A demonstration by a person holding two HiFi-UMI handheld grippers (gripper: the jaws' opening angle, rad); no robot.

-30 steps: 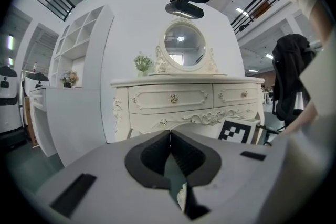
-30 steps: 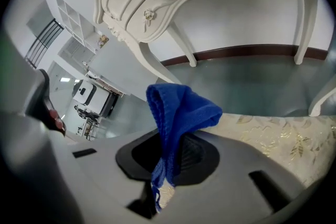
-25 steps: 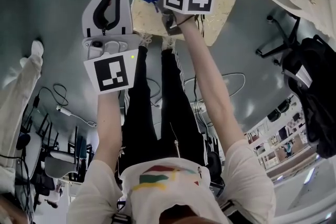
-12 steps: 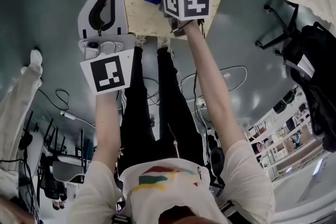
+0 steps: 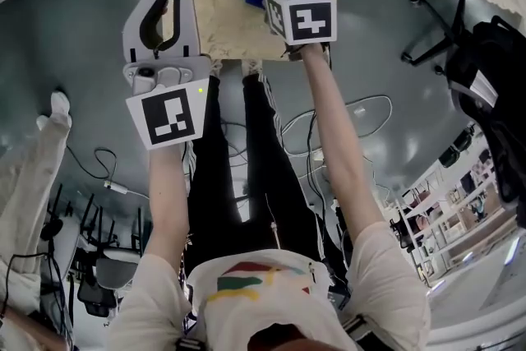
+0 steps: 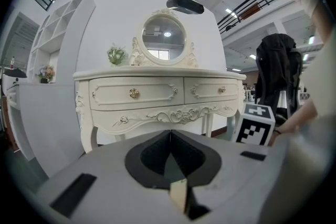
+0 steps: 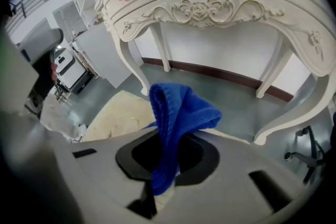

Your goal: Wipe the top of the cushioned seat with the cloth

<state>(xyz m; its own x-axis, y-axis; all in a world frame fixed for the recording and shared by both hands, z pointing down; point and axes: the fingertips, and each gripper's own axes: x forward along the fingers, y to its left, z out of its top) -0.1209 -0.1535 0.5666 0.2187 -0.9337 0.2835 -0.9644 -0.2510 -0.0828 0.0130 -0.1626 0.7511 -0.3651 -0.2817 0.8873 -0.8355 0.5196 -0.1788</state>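
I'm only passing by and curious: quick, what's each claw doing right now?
Left claw: closed, nothing in it.
Right claw: closed on the cloth.

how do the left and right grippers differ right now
The right gripper has its fingers shut on the blue cloth; the left gripper has its fingers shut on nothing. The right gripper points down at the cushioned seat; the left gripper looks level at the dressing table. Both have their fingers together.
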